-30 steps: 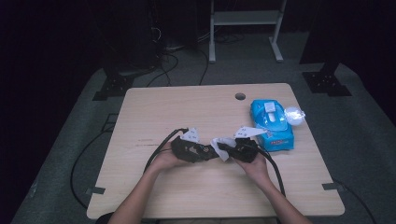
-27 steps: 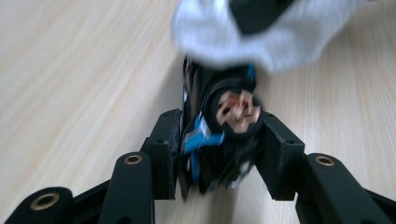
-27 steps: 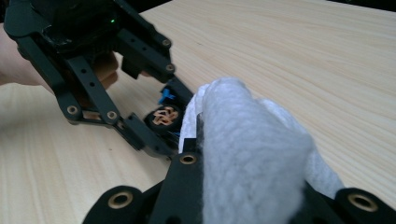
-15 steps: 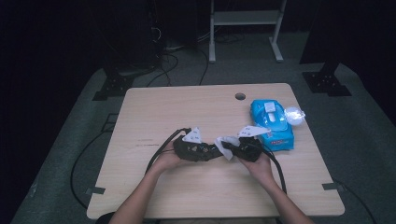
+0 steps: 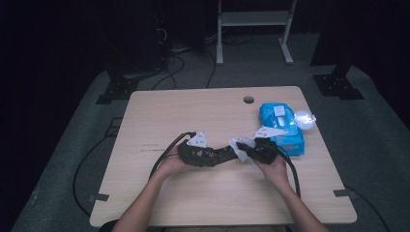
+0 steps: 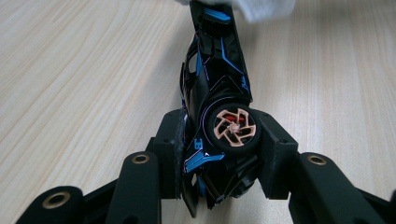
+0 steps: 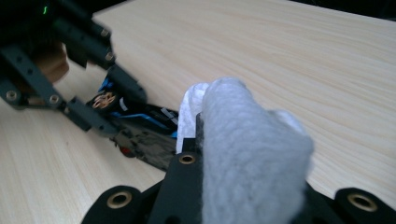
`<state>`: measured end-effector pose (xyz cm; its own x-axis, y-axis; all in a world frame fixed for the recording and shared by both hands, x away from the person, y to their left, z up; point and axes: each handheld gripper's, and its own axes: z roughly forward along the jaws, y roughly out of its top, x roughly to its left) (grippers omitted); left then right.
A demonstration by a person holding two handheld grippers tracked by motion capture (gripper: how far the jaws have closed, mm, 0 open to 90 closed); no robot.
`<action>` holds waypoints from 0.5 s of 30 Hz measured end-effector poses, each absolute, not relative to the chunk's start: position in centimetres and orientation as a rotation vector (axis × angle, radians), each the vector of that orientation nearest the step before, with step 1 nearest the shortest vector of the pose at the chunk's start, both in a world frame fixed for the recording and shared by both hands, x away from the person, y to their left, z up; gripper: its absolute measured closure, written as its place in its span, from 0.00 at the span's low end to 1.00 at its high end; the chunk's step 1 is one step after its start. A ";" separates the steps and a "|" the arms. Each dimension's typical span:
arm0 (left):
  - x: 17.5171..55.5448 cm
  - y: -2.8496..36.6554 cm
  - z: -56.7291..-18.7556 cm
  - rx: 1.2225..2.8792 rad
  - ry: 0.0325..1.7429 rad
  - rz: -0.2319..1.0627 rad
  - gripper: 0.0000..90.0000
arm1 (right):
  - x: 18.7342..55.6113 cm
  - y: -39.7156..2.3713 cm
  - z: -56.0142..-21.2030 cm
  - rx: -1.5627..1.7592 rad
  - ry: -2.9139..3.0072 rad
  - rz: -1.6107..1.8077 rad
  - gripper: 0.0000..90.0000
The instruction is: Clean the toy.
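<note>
A black toy car (image 6: 219, 93) with blue trim and copper wheels lies on its side in my left gripper (image 6: 223, 140), whose jaws are shut on its rear end. In the high view the car (image 5: 218, 155) runs between both hands above the wooden table (image 5: 203, 111). My right gripper (image 7: 233, 154) is shut on a folded white wipe (image 7: 250, 154), and the wipe (image 5: 240, 146) touches the car's front end. The right gripper view shows the car (image 7: 140, 126) lower left with the left gripper (image 7: 100, 109) around it.
A blue pack of wet wipes (image 5: 283, 128) lies at the table's right side, with a crumpled clear wrapper (image 5: 303, 119) beside it. A cable hole (image 5: 248, 99) sits near the far edge. Black cables trail from both grippers toward the near edge.
The right gripper with the wipe has shifted slightly along the car's front end. The left gripper holds the car nearly still.
</note>
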<state>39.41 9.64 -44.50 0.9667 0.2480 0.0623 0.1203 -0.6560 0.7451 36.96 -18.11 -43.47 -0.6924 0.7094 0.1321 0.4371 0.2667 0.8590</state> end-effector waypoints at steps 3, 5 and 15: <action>39.4 9.6 -44.5 2.298 0.251 0.203 0.65 | 36.8 -17.9 -43.3 1.044 2.258 1.364 0.94; 39.4 9.6 -44.4 2.300 0.249 0.205 0.65 | 36.7 -17.5 -43.3 1.037 2.266 1.364 0.94; 39.4 9.8 -44.4 2.298 0.244 0.200 0.65 | 36.3 -15.1 -43.4 0.961 2.332 1.414 0.93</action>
